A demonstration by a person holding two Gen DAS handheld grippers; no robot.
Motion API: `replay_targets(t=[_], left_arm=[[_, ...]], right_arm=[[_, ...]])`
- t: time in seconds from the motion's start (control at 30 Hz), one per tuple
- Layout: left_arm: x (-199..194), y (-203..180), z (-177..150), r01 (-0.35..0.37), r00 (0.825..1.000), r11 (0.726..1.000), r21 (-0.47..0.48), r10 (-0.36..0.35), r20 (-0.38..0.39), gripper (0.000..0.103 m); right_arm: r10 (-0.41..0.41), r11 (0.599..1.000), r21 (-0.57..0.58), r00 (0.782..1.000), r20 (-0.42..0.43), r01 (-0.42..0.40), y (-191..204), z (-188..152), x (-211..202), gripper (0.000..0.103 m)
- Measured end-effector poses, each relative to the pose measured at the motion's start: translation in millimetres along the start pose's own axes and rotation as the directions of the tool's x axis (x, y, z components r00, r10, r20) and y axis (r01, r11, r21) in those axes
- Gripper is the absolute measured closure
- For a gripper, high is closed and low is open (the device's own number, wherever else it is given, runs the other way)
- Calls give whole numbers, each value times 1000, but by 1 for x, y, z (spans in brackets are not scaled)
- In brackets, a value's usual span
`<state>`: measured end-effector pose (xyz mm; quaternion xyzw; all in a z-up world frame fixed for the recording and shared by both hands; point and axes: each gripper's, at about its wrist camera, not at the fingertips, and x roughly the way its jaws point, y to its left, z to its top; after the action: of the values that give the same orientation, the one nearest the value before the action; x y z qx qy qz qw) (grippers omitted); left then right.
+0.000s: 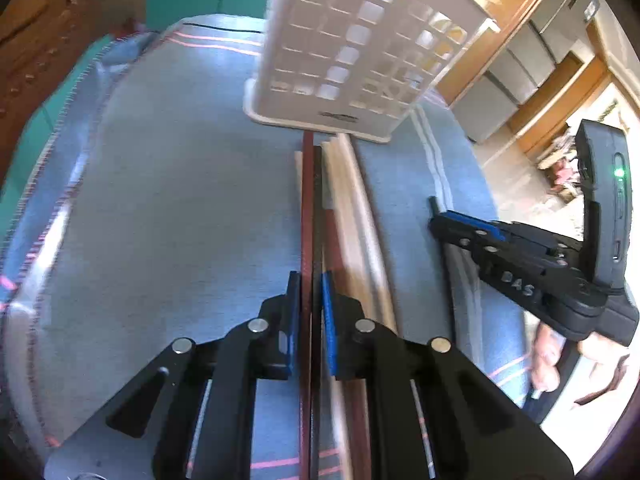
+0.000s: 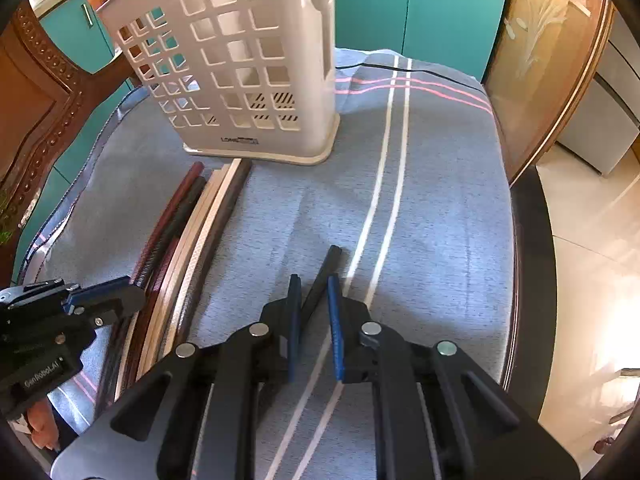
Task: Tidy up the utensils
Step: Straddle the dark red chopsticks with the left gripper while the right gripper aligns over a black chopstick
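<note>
Left tongs [image 1: 310, 320] on maroon chopstick [image 1: 307, 208] — right tongs [image 2: 314, 320] around black one [image 2: 322, 280].

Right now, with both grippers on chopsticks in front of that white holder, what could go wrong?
1. The left gripper pinches a dark red chopstick lying tight against the bundle; lifting may drag its neighbours out of line.
2. The right gripper has a black chopstick at an angle between its pads; it may slip or swing.
3. The holder looks light and tall; a long stick could tip it.
</note>
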<state>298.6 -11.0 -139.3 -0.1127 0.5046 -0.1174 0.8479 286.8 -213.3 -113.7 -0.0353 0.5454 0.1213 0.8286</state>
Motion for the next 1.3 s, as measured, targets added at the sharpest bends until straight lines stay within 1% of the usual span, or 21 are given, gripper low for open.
replay_targets(t=[0.03,0.07,0.13,0.27,0.33,0.47,0.53,0.63,0.73,0.87,0.9,0.97,1.1,1.3], left_arm=[[-1,4,0,-34,999,999,-8,34,3,91],[-2,7,1,-31,1000,999,-17,31,3,91],[-3,13,3,-4,1000,999,-41,4,2,92],[-15,17,5,-1,1000,999,-52,2,28,92],[-17,17,4,-12,999,998,-54,14,35,92],[-8,15,5,-30,1000,999,-26,30,6,91],[-3,7,2,-54,998,999,-6,54,13,85],[-2,0,1,-91,996,996,11,90,25,86],[-3,2,0,-95,995,995,3,95,26,87],[-4,1,-2,-119,993,993,20,118,31,87],[-4,0,-3,-123,992,992,25,123,30,90],[-6,0,-5,-116,993,993,32,116,22,90],[-10,2,-11,-71,997,997,42,71,-3,90],[-14,6,-16,-39,999,999,28,40,-22,90]], right_arm=[[-3,1000,-3,1000,0,3,3,1,-1,90],[-5,1000,-6,1000,1,5,5,1,-2,89],[-2,1000,-9,1000,4,3,10,-3,-7,89],[3,1000,-9,1000,8,-3,14,-2,-9,89],[6,1000,-12,1000,12,-5,16,-2,-10,89],[-4,1000,-20,1000,7,4,20,-1,-9,87],[-4,1000,-18,1000,7,4,21,-3,-7,87],[-4,1000,-18,1000,10,4,27,-8,-8,87],[-10,1000,-23,1000,11,10,29,-10,-8,87],[-52,997,-58,998,27,53,38,-15,-8,86],[-65,995,-70,997,32,67,41,-15,-7,86],[-82,991,-100,996,45,86,49,-18,-8,86],[-104,978,-176,992,72,115,62,-21,-8,86],[-85,980,-172,994,74,96,63,-24,-12,88]])
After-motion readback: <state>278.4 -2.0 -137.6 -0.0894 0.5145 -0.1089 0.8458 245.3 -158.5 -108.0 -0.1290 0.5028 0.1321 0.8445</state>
